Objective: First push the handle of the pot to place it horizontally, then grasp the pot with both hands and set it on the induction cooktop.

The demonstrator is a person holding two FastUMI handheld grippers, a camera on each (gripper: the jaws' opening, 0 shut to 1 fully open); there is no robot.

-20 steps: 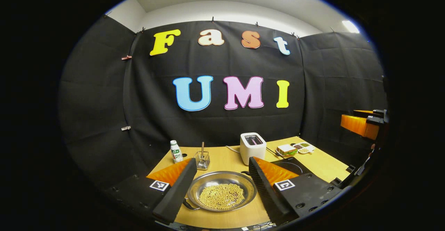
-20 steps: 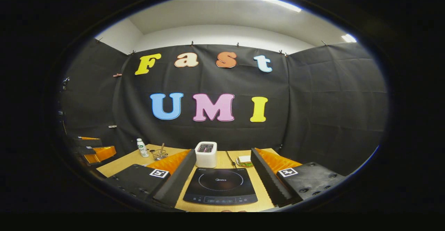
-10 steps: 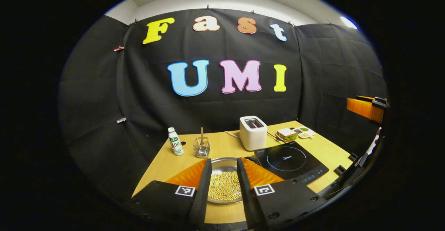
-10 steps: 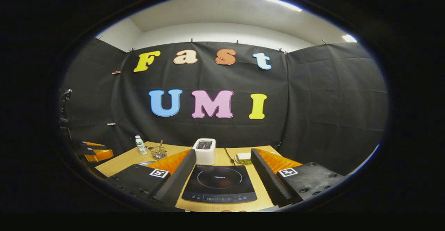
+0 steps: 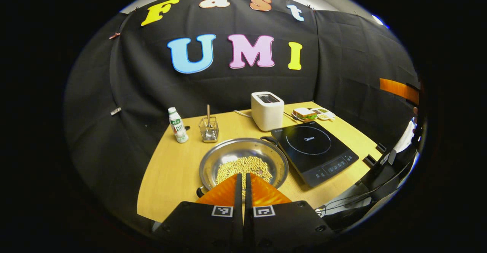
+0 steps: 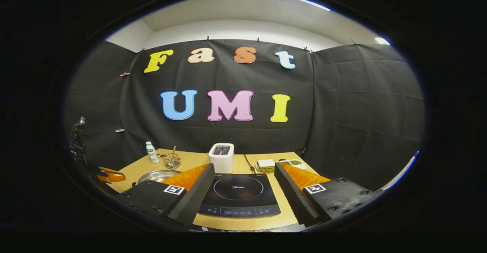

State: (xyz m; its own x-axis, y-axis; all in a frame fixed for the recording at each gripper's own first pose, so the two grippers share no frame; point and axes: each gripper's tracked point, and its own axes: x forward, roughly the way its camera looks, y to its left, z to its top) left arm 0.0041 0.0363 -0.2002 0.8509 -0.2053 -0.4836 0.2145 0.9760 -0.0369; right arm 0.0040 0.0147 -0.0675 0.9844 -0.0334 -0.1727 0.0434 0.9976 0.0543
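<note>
On the table (image 5: 179, 169), a shiny bean-filled pot (image 5: 243, 165); left gripper (image 5: 242, 177) closed empty, right gripper (image 6: 243, 169) spread.

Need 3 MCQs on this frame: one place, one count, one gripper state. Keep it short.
1. Where is the pot relative to the induction cooktop in the left gripper view?
A. on it
B. left of it, on the table
C. behind the toaster

2. How many bottles stand on the table?
A. one
B. two
C. three

3. The left hand-held gripper is:
A. wide open
B. shut, holding nothing
C. shut on the pot

Answers: 1 B, the pot sits on wood beside the cooktop. 2 A, a single bottle by the wire basket. 3 B, its fingers meet above the pot.
</note>
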